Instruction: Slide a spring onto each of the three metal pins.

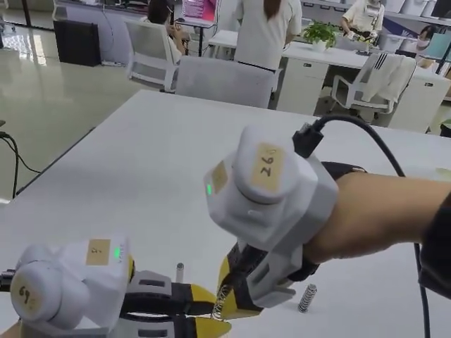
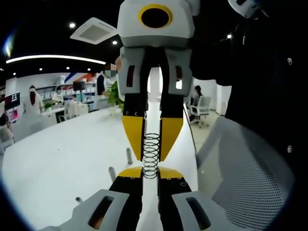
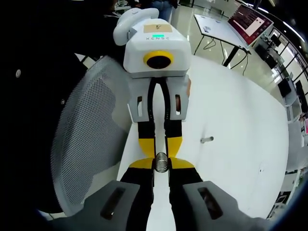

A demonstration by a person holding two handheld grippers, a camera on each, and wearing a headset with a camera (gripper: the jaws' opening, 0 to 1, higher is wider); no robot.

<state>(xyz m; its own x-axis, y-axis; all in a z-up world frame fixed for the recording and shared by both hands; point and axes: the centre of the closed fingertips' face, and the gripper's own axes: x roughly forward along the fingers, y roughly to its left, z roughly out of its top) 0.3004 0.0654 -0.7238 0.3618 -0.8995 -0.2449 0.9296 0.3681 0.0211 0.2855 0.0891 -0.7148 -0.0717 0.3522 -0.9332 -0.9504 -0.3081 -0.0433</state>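
A small steel spring [image 2: 151,155] is held in the air between the two grippers, which face each other tip to tip. My left gripper [image 2: 150,173] is shut on its near end, and my right gripper [image 2: 152,153] comes down from above with its yellow fingers shut along the coil. In the right gripper view the spring [image 3: 161,162] shows end-on between my right gripper [image 3: 161,167]. A second spring [image 1: 307,297] lies on the white table [image 1: 141,176]. Short metal pins [image 2: 129,156] [image 2: 111,173] stand on the table below; one pin [image 1: 180,272] rises beside the grippers.
The table's near edge and a grey mesh chair [image 3: 82,144] lie close under the grippers. Across the table are office chairs [image 1: 224,79], desks, a potted plant [image 1: 320,33] and several people.
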